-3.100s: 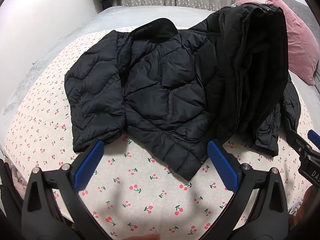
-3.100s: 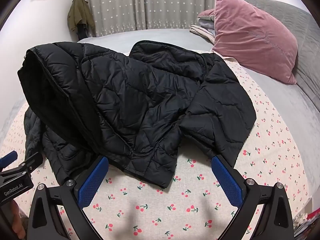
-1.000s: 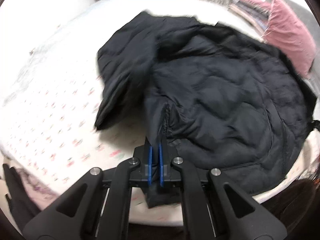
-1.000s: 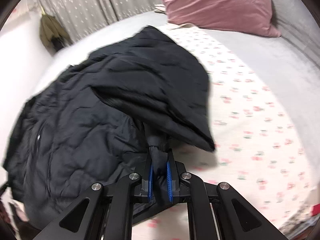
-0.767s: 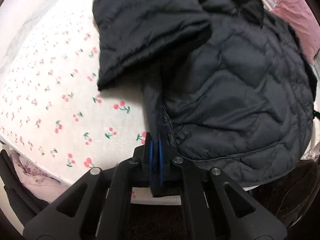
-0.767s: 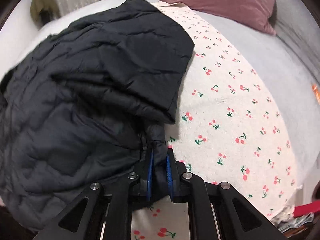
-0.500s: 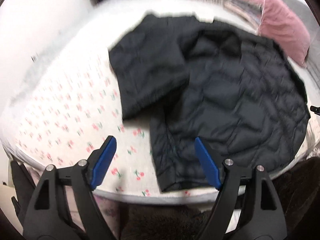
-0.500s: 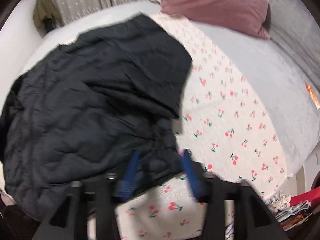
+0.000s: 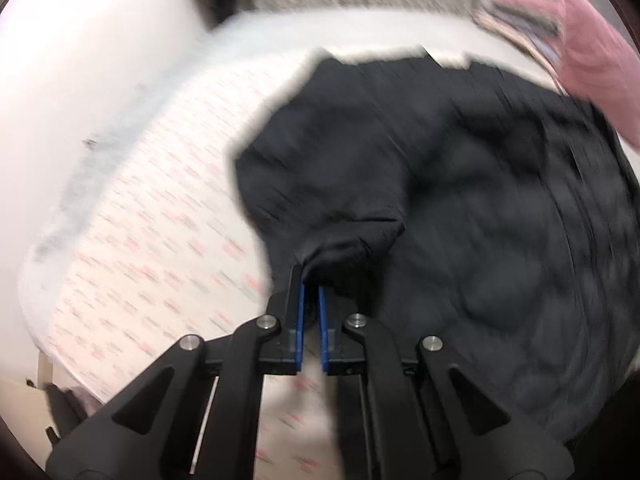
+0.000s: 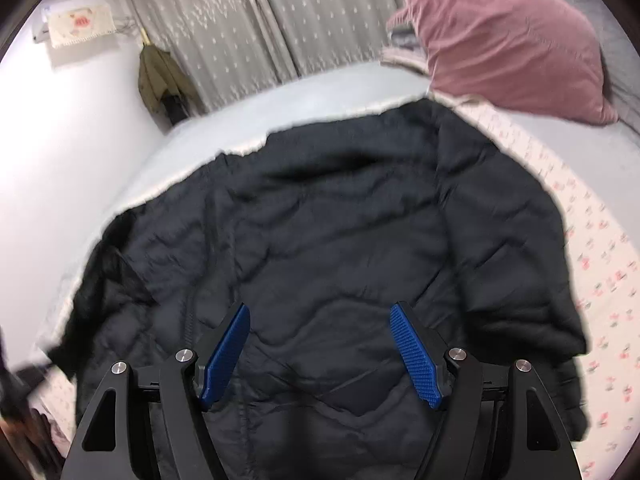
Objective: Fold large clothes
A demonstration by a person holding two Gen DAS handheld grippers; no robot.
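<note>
A home bedroom. A bed with a cherry-print sheet fills the view, a pink pillow at 1 o'clock, grey dotted curtains at 12, and an olive coat hanging by the white wall at 10. A black jacket lies on the bed.

Bare cherry-print sheet left of the jacket; pink pillow far right

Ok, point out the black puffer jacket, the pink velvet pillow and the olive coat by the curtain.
black puffer jacket (image 10: 340,240), right wrist view, quilted back.
pink velvet pillow (image 10: 504,40), right wrist view, front face.
olive coat (image 10: 160,76), right wrist view, body.
</note>
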